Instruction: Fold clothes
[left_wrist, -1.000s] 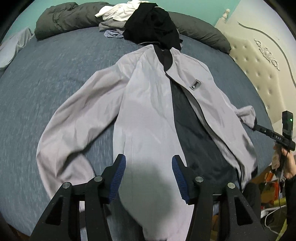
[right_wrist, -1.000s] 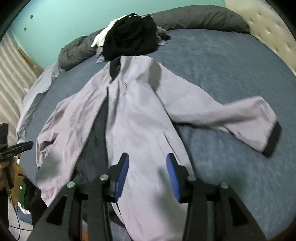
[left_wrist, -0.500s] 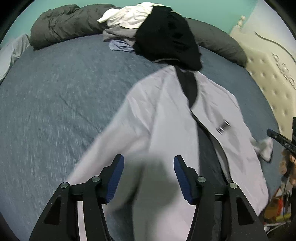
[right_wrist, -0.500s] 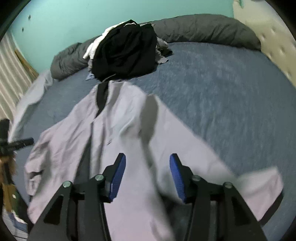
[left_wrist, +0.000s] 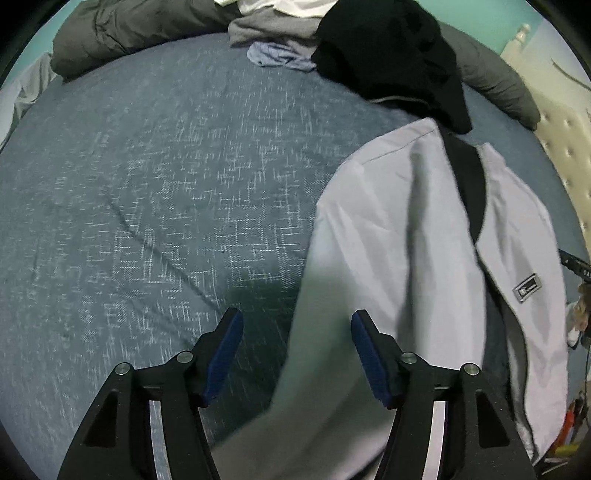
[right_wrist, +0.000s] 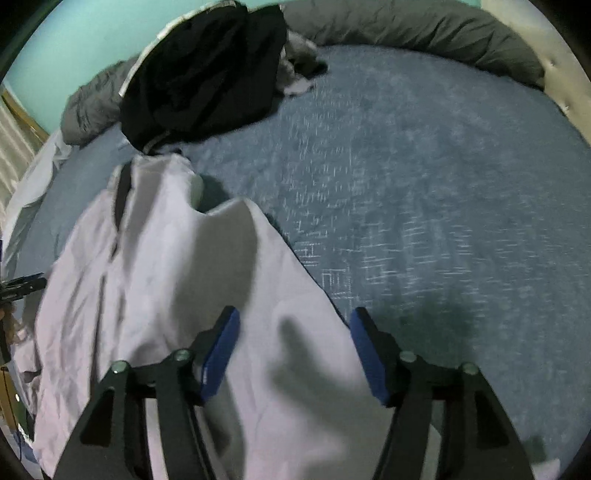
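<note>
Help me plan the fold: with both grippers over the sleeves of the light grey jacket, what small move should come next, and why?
Probably lower both grippers onto the sleeves and close. The light grey jacket lies open, front up, on the blue bed. The left gripper and right gripper are opening with sleeve cloth below them, not yet pinched. Gripping each sleeve would allow folding it across the body.
</note>
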